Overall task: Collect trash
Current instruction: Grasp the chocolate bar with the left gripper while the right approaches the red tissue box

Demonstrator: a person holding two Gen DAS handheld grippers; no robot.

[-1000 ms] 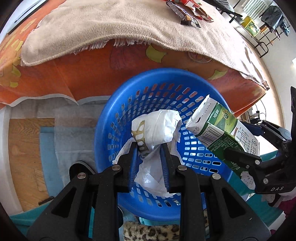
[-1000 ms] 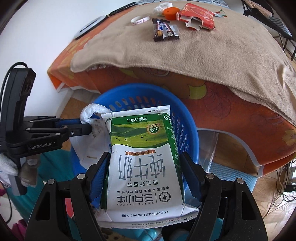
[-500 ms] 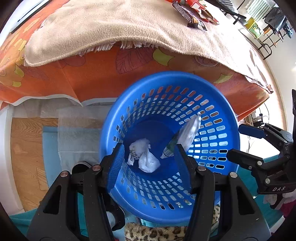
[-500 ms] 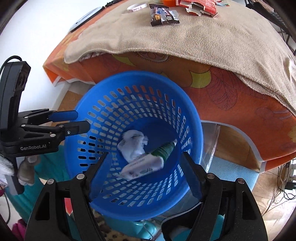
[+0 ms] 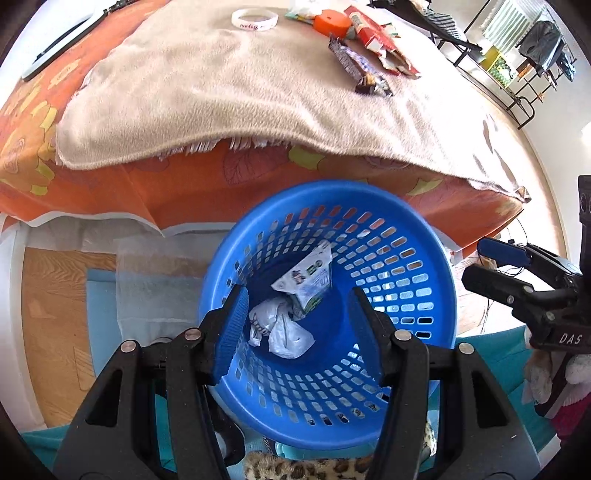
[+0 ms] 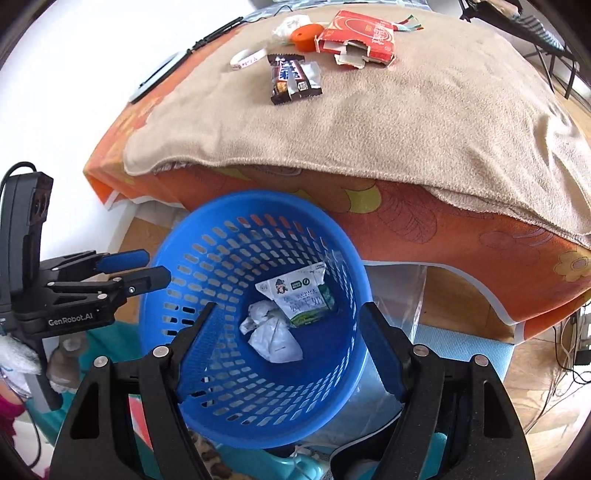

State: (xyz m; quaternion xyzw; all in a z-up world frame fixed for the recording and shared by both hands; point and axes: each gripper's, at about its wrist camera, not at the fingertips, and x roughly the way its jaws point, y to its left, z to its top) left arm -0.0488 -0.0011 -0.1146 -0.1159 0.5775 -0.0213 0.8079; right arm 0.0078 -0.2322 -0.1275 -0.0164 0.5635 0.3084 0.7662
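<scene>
A milk carton (image 6: 301,301) and crumpled white paper (image 6: 271,338) are seen lying at the bottom of the blue basket (image 6: 192,402). Above it, the left claw (image 5: 295,332) and right claw (image 6: 288,343) are held released and empty. A candy wrapper (image 6: 293,79) and torn red box (image 6: 356,38) are left on the blanketed bed (image 6: 424,122); thin wrappers could be pinched together with the blanket.

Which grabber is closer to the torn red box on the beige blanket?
Right, probably. The left gripper and right gripper hang open over the blue basket; the red box lies ahead, rightward of both.
</scene>
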